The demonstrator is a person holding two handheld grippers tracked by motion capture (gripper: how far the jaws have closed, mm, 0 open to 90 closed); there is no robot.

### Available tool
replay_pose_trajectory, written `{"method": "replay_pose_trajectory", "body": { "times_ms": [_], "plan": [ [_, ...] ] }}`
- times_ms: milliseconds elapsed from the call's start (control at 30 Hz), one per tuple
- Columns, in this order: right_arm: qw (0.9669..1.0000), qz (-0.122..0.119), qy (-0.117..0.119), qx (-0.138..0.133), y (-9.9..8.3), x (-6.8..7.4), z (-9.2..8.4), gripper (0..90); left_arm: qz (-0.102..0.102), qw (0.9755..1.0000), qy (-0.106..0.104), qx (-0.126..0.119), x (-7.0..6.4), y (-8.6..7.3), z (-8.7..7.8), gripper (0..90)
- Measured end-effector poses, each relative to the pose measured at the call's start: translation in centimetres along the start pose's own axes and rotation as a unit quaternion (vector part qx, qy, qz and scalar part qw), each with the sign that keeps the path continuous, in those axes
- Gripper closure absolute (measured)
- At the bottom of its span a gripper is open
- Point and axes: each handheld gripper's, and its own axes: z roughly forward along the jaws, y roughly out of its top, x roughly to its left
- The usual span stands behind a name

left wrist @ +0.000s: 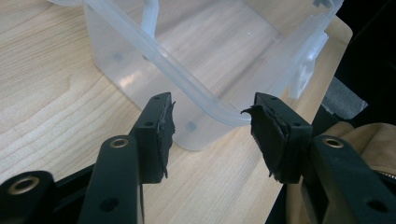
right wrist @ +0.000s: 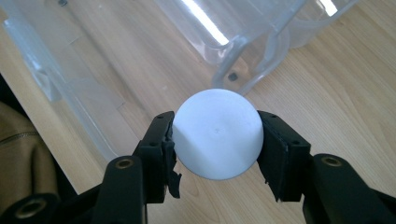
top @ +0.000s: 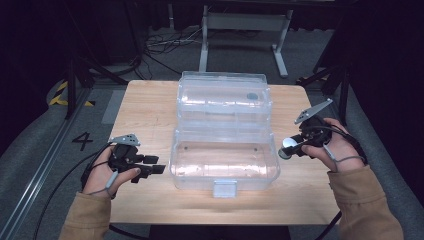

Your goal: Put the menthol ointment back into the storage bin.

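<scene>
1. Writing first: I can read one mark, a black "4" point(top: 82, 140) on the grey floor left of the table point(top: 150, 105). I see no brand or label on the box or the ball.
2. My right gripper point(right wrist: 215, 140) is clamped on a white ball point(right wrist: 217, 140), one pad pressing each side of it. In the high view I see the ball point(top: 288, 145) held off the tabletop, just beside the right end of the box.
3. My left gripper point(left wrist: 211, 135) is released, its jaws standing wide with nothing between them. Its pads point(left wrist: 164, 135) look frayed at the edges.
4. From the left gripper view, a rounded corner of the box sits just past the jaws, not touching them.
5. A clear plastic box point(top: 224, 160) stands open in the middle of the table, its lid point(top: 223, 97) folded back on the far side and a latch point(top: 224, 188) at the near edge.
6. On the lid I see a small dark round spot point(top: 252, 96); I cannot tell what it is.
</scene>
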Motion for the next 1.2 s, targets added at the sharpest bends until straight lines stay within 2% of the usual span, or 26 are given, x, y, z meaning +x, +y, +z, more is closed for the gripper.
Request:
{"method": "replay_pose_trajectory", "body": {
  "times_ms": [200, 433, 500, 567, 600, 700, 867, 967, 1200],
  "plan": [
    [0.9996, -0.023, 0.018, -0.006, 0.5, 0.5, -0.1, 50.5, 0.002, 1.0, 0.004, 0.001, 0.1, 0.0, 0.0, 48.3],
    [0.9986, -0.046, 0.027, -0.006, 1.0, 1.0, -0.2, 50.5, -0.001, 1.0, 0.003, 0.002, 0.2, -0.1, 0.1, 48.1],
    [0.9975, -0.063, 0.032, -0.007, 1.2, 1.2, -0.1, 50.5, -0.001, 1.0, 0.003, 0.002, 0.2, -0.1, 0.1, 48.1],
    [0.997, -0.068, 0.035, -0.008, 1.3, 1.3, -0.1, 50.5, 0.0, 1.0, 0.003, 0.003, 0.2, -0.1, 0.1, 48.1],
    [0.996, -0.078, 0.044, -0.009, 1.5, 1.5, 0.0, 50.5, 0.0, 1.0, 0.003, 0.003, 0.2, -0.1, 0.1, 48.1],
    [0.9954, -0.082, 0.049, -0.006, 1.6, 1.8, 0.2, 50.5, 0.0, 1.0, 0.004, 0.002, 0.2, -0.1, 0.1, 47.9],
    [0.9938, -0.098, 0.053, 0.0, 1.7, 2.0, 0.5, 50.5, -0.002, 1.0, 0.005, 0.0, 0.2, -0.1, 0.0, 47.6],
    [0.9919, -0.116, 0.052, 0.001, 1.8, 2.1, 0.7, 50.5, -0.001, 1.0, 0.006, 0.0, 0.3, -0.1, 0.0, 47.6],
    [0.9901, -0.126, 0.06, 0.007, 1.9, 2.4, 1.3, 50.5, -0.002, 1.0, 0.006, 0.001, 0.3, -0.1, 0.0, 47.4]
  ]
}}
